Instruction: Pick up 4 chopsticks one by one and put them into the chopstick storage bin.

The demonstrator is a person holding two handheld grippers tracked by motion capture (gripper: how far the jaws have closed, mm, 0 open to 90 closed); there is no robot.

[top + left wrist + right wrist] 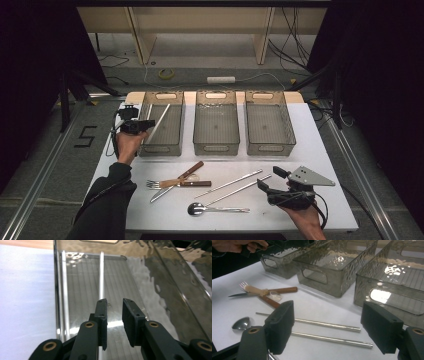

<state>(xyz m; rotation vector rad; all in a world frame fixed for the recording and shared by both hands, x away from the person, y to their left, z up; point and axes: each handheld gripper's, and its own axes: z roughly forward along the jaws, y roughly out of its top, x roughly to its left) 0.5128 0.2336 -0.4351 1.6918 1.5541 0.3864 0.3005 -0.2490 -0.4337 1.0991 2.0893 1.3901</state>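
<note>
High view: left gripper (142, 124) sits at the left wall of the left bin (161, 148), upper left of the table. One chopstick (161, 121) leans diagonally inside that bin. Right gripper (272, 181) is at lower right, jaws wide and empty, just beside two more chopsticks (235, 183) lying mid-table. Spoon (200, 209), fork and knife (176, 183) wait lower centre.

Left gripper view: jaws narrow but parted, nothing between them. The chopstick in the bin (101, 277) runs up frame centre, passing under the left jaw. Risk: pulling back low could snag it and flip it out.

Right gripper view: jaws wide open, the pair of chopsticks (329, 332) lies across the gap below. Risk: thin round rods are likely to roll or scissor when pinched; grabbing both off-centre, one may slip out.
</note>
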